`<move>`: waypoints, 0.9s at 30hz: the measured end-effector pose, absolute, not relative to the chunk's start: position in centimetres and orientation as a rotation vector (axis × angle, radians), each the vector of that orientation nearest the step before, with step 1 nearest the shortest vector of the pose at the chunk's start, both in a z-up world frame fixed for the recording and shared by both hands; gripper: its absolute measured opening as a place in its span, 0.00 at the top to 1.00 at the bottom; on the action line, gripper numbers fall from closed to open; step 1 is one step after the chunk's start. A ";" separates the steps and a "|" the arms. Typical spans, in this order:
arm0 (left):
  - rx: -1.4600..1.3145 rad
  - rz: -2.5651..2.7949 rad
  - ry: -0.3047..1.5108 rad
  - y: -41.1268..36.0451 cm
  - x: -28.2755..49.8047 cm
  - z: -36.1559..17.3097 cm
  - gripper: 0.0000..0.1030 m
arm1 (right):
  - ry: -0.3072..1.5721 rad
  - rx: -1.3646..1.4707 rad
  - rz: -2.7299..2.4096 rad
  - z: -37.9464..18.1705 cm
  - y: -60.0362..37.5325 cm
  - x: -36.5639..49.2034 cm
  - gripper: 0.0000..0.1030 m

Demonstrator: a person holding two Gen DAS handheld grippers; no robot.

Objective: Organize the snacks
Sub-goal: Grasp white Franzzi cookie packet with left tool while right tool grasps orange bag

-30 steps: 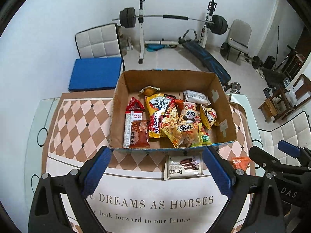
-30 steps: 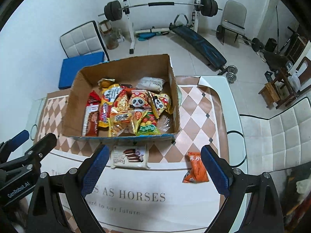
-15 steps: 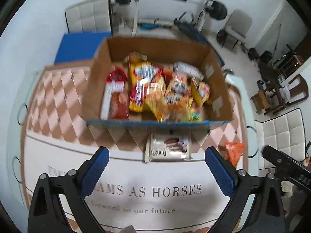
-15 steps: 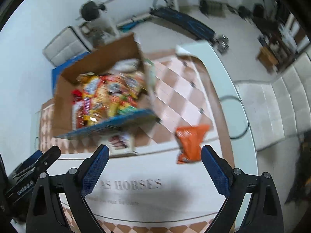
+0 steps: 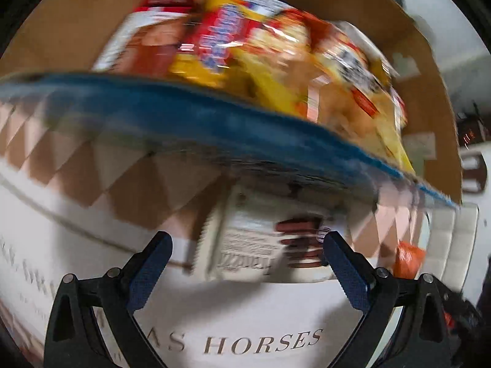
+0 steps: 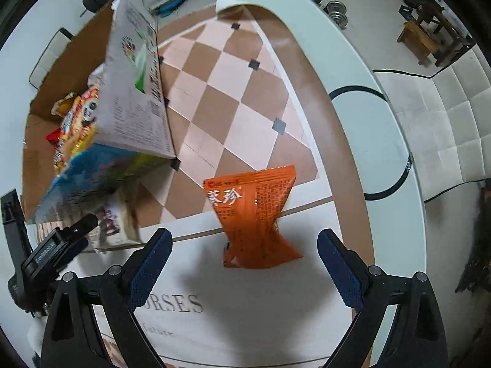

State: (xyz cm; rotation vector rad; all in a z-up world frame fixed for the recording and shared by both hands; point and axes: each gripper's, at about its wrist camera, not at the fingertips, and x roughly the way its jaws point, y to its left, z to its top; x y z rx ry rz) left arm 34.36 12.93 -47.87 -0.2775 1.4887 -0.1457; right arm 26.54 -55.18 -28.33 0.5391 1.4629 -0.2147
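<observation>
A cardboard box (image 5: 429, 70) full of snack packets (image 5: 245, 36) stands on the table; it also shows in the right wrist view (image 6: 135, 92). A white wafer packet (image 5: 264, 242) lies flat just in front of the box, between the open jaws of my left gripper (image 5: 245, 263), close above it. An orange snack packet (image 6: 254, 214) lies on the mat right of the box; my right gripper (image 6: 242, 260) is open and empty, low over it, jaws on either side. The orange packet also shows in the left wrist view (image 5: 408, 257). The left wrist view is blurred.
The table has a checkered mat (image 6: 233, 98) and a white cloth with lettering (image 6: 214, 306). The table's white rim (image 6: 383, 153) curves at the right. A white padded chair (image 6: 454, 122) stands beyond it. The left gripper's body (image 6: 55, 251) shows at the left.
Both grippers have dropped and moved forward. The left one has closed in on the white wafer packet, the right one on the orange packet. Both stay open.
</observation>
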 end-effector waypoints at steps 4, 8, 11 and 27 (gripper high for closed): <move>-0.225 -0.294 1.497 10.4 33.4 -47.9 0.02 | 1.490 0.525 -0.194 -29.4 -55.2 26.6 0.05; -0.083 -0.506 1.537 6.4 30.3 -46.6 0.02 | 1.496 0.524 -0.194 -29.6 -55.6 26.4 0.05; 0.060 -0.570 1.492 4.5 28.6 -44.7 0.02 | 1.493 0.540 -0.198 -29.7 -56.2 26.4 0.05; 0.595 -0.609 1.456 -3.7 32.1 -48.8 0.12 | 1.557 0.541 -0.161 -31.7 -56.1 27.0 0.05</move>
